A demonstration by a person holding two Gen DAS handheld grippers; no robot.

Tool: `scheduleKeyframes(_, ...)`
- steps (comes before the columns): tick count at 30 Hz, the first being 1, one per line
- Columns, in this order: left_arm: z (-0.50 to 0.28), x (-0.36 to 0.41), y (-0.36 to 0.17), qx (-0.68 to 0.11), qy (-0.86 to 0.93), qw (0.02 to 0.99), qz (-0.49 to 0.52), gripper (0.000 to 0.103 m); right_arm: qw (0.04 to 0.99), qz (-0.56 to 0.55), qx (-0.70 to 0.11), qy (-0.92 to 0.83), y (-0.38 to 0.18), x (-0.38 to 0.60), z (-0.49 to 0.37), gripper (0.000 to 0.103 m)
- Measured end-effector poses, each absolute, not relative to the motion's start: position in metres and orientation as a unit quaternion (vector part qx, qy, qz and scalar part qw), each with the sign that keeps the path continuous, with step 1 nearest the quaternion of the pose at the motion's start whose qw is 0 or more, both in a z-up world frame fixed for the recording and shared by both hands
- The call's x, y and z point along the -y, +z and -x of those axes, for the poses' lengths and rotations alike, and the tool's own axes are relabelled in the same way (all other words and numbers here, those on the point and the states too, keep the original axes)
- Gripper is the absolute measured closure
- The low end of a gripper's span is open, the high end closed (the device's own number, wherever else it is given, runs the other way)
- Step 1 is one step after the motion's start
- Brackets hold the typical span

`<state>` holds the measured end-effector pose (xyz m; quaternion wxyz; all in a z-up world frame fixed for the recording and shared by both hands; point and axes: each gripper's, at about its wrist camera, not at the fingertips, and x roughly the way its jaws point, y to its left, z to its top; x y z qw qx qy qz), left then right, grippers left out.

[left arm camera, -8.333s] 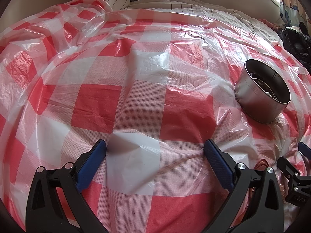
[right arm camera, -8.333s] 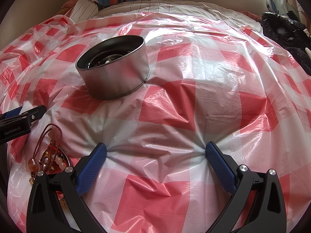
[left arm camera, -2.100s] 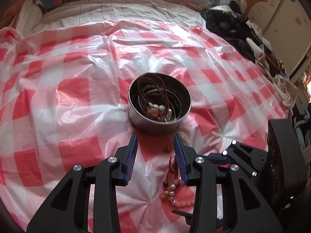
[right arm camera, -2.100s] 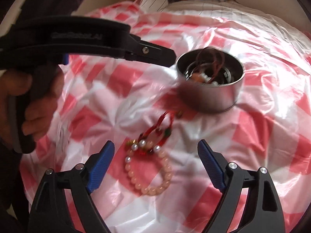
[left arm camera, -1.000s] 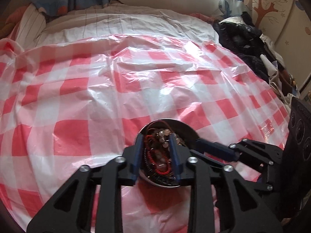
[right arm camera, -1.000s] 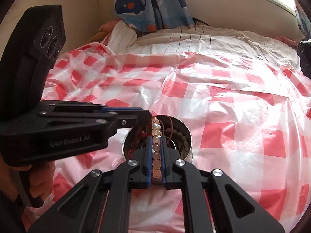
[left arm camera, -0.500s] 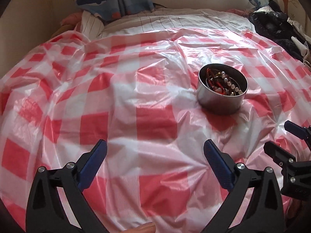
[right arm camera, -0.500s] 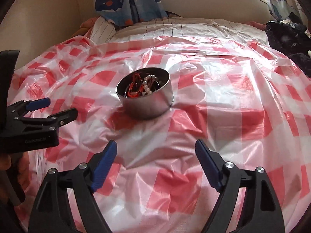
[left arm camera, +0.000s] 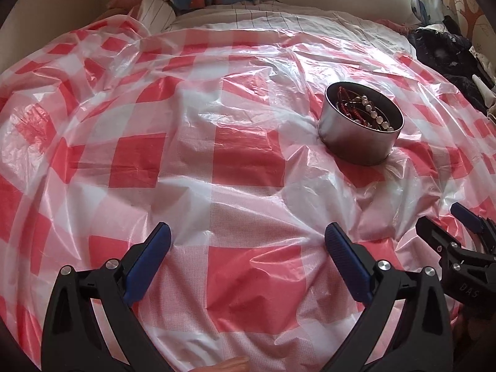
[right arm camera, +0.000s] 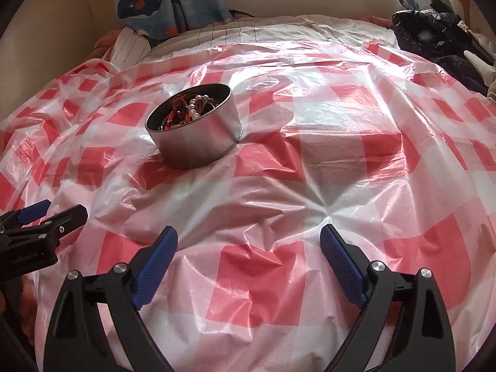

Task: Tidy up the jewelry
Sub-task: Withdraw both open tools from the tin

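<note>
A round metal tin [left arm camera: 359, 142] stands on the red-and-white checked plastic sheet [left arm camera: 241, 161]; it also shows in the right wrist view [right arm camera: 198, 145]. Inside it lie red cord bracelets and a pale bead bracelet [left arm camera: 369, 113], also seen in the right wrist view [right arm camera: 193, 105]. My left gripper [left arm camera: 248, 245] is open and empty, low over the sheet, well short and left of the tin. My right gripper [right arm camera: 248, 245] is open and empty, short and right of the tin. Each gripper shows at the edge of the other's view.
The sheet covers a bed with a striped cover [right arm camera: 248, 31]. A blue whale-print cloth [right arm camera: 148, 3] hangs at the back left. Dark clothes [right arm camera: 440, 40] are piled at the back right. The sheet is wrinkled all over.
Both grippers have opened and drawn back from the tin since a second ago. The bead bracelet and the red cord bracelet now lie in the tin. In the last half second little moved.
</note>
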<state>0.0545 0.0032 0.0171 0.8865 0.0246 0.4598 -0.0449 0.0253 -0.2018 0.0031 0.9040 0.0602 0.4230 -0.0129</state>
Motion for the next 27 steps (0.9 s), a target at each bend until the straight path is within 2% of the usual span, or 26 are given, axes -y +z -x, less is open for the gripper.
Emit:
scheduleKeyframes(12,-0.052,0.005,0.014,-0.435,-0.02,0.898,-0.065,0.007,0.899,-0.055,-0.433,-0.014,0.001,0.2,-0.027,0.007)
scheduleKeyframes(27,-0.062,0.005,0.0,-0.468,-0.019,0.882,-0.049,0.007,0.896,-0.049,-0.441,-0.022,-0.001,0.198,-0.029,0.007)
